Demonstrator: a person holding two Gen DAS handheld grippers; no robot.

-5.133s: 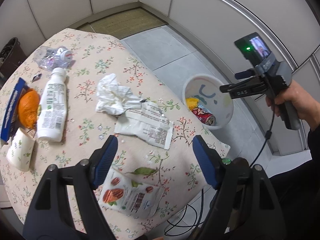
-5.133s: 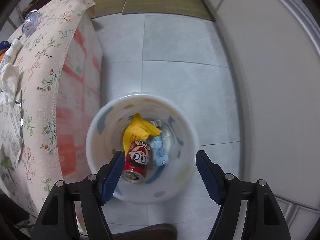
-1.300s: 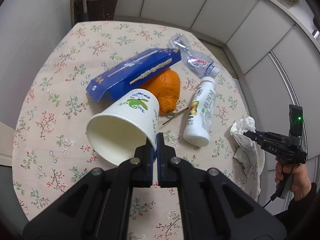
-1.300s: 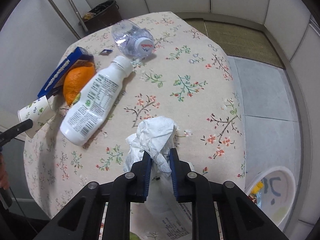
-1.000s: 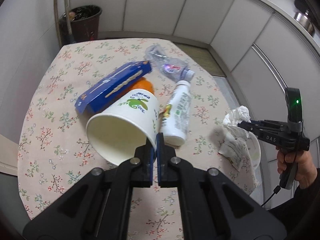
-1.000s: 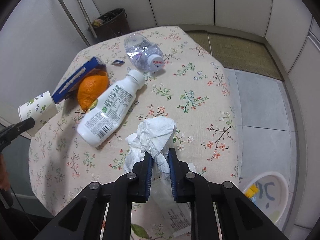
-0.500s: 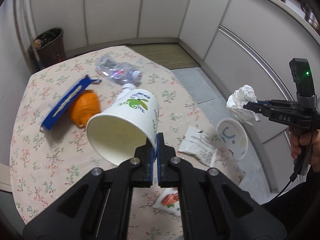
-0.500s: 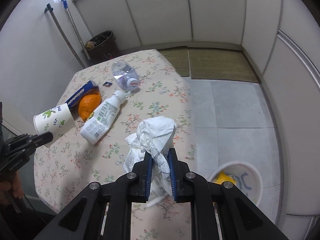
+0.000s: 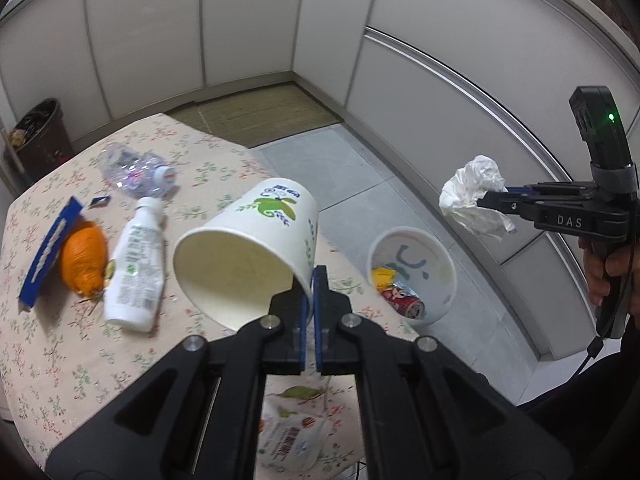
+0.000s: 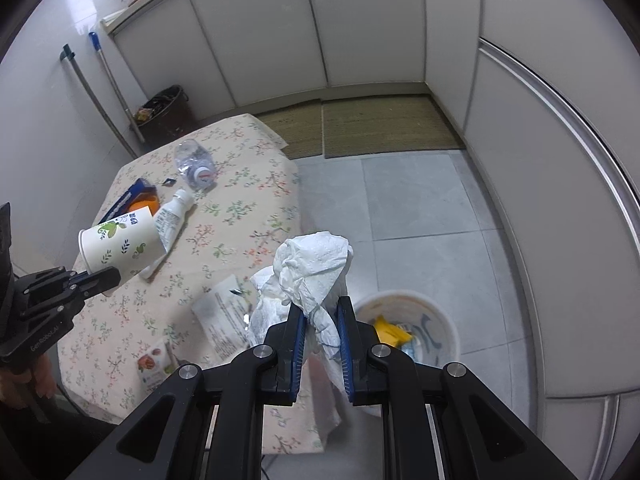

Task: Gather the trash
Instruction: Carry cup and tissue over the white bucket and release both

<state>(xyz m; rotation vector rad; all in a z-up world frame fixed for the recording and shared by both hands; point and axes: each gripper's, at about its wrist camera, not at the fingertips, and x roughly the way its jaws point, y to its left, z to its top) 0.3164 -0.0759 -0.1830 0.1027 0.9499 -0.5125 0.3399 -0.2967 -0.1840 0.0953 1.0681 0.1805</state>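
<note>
Left gripper (image 9: 311,280) and right gripper (image 10: 322,320), jaws clamped, both angled downward.

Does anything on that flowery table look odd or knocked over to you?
Yes. The white drink bottle lies on its side, and a clear water bottle beyond it is crushed flat. An orange sits among the litter, the only thing there that is not packaging.

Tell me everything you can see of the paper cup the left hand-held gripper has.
The paper cup is white with green leaf prints, looks empty, and is tipped on its side, its open mouth towards the left wrist camera. The left hand-held gripper pinches its rim wall, one finger inside, one outside. It hangs above the floral table, touching nothing else.
</note>
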